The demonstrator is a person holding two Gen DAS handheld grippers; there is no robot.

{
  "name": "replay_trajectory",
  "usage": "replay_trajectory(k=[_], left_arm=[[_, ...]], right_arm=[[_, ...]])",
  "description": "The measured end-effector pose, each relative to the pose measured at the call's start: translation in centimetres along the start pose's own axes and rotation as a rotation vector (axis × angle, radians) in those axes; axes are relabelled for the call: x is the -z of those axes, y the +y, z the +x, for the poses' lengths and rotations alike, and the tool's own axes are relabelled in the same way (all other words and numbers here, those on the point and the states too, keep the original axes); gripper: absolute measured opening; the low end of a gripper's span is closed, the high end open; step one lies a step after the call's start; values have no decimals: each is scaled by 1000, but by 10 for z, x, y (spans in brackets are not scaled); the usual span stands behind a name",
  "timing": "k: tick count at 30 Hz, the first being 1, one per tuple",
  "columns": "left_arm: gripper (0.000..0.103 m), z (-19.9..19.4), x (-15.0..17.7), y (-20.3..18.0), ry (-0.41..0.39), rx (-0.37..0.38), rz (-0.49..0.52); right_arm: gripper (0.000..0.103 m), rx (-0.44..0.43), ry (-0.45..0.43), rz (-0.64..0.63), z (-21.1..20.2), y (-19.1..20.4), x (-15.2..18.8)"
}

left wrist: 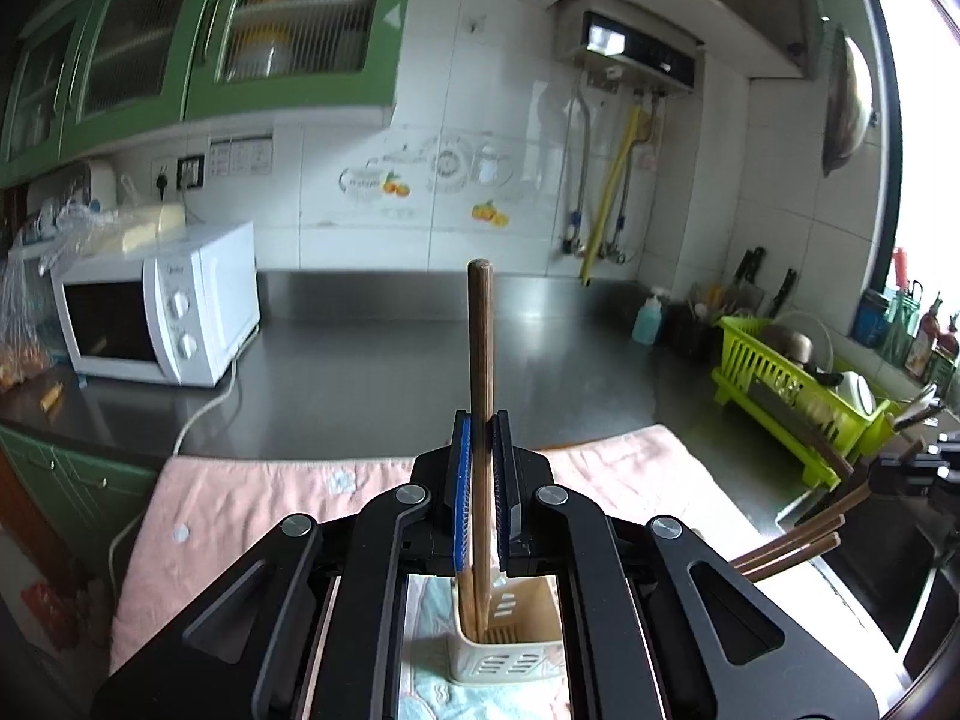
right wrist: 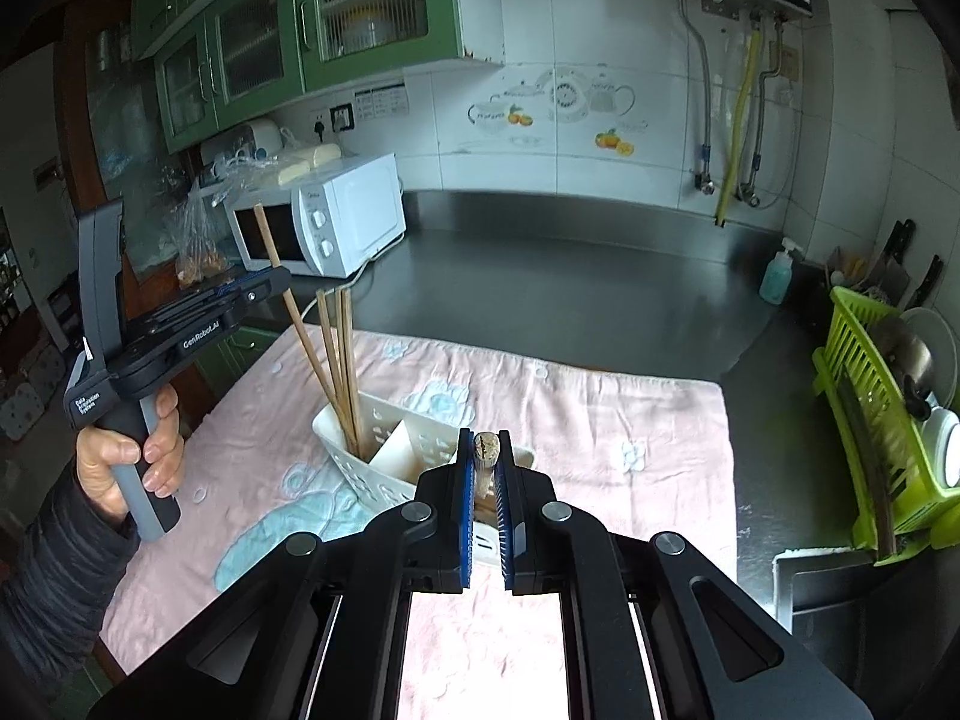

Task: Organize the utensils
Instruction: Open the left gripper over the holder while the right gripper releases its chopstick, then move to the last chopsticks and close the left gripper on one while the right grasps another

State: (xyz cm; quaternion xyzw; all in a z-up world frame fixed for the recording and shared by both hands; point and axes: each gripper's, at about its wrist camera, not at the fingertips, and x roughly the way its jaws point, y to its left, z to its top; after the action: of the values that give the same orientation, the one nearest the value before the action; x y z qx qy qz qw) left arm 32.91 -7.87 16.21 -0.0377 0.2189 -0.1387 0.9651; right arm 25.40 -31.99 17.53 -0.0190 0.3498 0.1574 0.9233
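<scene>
My left gripper (left wrist: pixel 481 426) is shut on a brown wooden chopstick (left wrist: pixel 480 348) that stands upright, its lower end inside the cream slotted utensil holder (left wrist: pixel 510 660) below. In the right wrist view the left gripper (right wrist: pixel 264 285) holds that chopstick (right wrist: pixel 282 282) over the holder's left compartment, beside several chopsticks (right wrist: pixel 342 360) standing in it. My right gripper (right wrist: pixel 485 450) is shut on a pale wooden utensil (right wrist: pixel 486 449), seen end-on, just above the holder (right wrist: pixel 384 426). The right gripper also shows at the right edge of the left wrist view (left wrist: pixel 888 474), with brown chopsticks (left wrist: pixel 798 546) in front of it.
A pink towel (right wrist: pixel 600 420) covers the steel counter (right wrist: pixel 570 288) under the holder. A white microwave (right wrist: pixel 324 216) stands at the back left, a soap bottle (right wrist: pixel 777 273) and a green dish rack (right wrist: pixel 864 420) at the right, with a sink (right wrist: pixel 840 594) in front of the rack.
</scene>
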Motion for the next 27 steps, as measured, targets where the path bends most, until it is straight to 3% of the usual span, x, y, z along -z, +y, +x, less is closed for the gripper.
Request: replay_trajectory(k=[3, 5, 10, 15, 21, 27], left_arm=[[6, 5, 5, 4, 21, 8, -13], [12, 3, 8, 6, 17, 13, -13], [45, -10, 13, 1, -4, 14, 0], [64, -34, 23, 0, -21, -5, 6], [80, -74, 46, 1, -39, -37, 12], [93, -111, 79, 8, -42, -67, 9]], right_arm=[[7, -15, 30, 4, 15, 2, 2], [7, -17, 36, 11, 21, 3, 3], [13, -2, 23, 15, 25, 6, 8], [16, 25, -43, 33, 1, 8, 23], [16, 25, -90, 22, -28, 32, 72], [16, -17, -22, 59, -15, 61, 148]])
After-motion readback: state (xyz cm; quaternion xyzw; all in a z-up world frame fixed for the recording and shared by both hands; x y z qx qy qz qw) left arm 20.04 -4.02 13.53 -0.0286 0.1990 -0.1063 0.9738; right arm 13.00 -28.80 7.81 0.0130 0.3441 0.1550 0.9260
